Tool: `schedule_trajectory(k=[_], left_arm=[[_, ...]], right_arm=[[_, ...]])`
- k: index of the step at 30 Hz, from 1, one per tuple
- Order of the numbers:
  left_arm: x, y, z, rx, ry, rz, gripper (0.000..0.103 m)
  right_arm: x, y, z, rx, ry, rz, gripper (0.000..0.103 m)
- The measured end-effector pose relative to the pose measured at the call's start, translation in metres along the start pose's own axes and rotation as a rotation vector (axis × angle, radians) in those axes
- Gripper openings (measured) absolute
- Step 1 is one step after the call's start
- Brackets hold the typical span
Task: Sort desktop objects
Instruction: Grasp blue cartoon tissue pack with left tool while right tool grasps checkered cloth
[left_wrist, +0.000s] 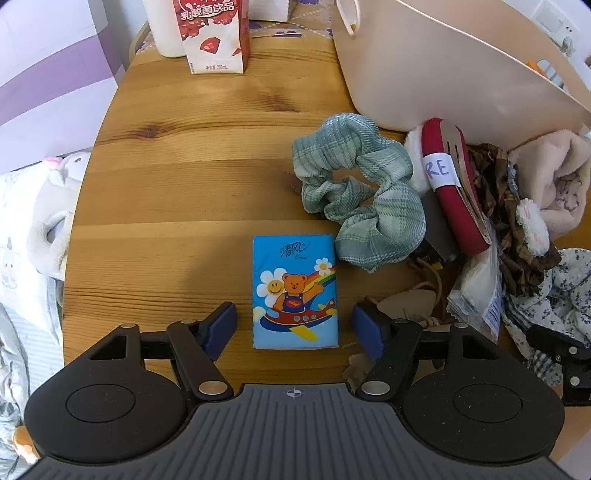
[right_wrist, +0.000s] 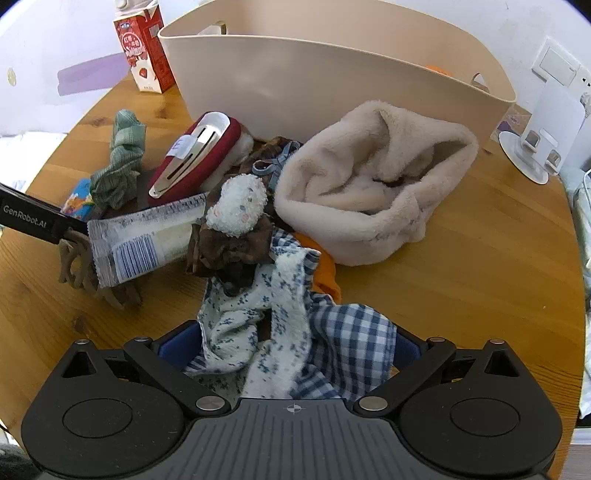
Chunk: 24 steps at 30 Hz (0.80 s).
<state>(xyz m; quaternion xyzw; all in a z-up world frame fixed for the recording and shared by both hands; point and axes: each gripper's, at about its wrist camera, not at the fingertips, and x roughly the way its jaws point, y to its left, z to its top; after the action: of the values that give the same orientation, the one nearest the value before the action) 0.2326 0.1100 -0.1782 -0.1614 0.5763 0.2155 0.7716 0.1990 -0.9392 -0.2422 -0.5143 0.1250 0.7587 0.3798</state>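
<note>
Tissue pack (left_wrist: 295, 291) flat on table (left_wrist: 177, 184), straddled by my left gripper (left_wrist: 294, 330), jaws apart, pads clear both sides — lined up for grab, I judge. Right gripper (right_wrist: 291, 349) spread around floral-and-gingham cloth (right_wrist: 295, 325); contact unclear. Beyond: green scrunchie (left_wrist: 354, 184), then beige basket (left_wrist: 424, 74), likely destination.

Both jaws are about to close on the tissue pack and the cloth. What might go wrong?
1. The green scrunchie touches the tissue pack's far corner and may drag along.
2. The floral cloth runs under the brown scrunchie, so lifting could tug the pile.
3. The checked cloth may come up too.
</note>
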Motion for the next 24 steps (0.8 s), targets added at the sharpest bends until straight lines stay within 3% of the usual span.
schedule_trajectory(k=[4, 10, 19, 24], left_arm=[[-0.001, -0.001, -0.002, 0.013, -0.021, 0.031, 0.057], [-0.003, -0.003, -0.003, 0.049, -0.035, 0.025, 0.047], [-0.011, -0.005, -0.007, 0.069, -0.067, 0.022, 0.046], [-0.018, -0.008, -0.009, 0.082, -0.084, 0.019, 0.046]], right_arm=[[-0.001, 0.001, 0.000, -0.012, -0.012, 0.015, 0.066], [-0.008, -0.004, -0.005, 0.011, -0.033, 0.054, 0.037], [-0.017, -0.010, -0.008, 0.032, -0.052, 0.069, 0.021], [-0.028, -0.013, -0.011, 0.070, -0.074, 0.080, 0.019]])
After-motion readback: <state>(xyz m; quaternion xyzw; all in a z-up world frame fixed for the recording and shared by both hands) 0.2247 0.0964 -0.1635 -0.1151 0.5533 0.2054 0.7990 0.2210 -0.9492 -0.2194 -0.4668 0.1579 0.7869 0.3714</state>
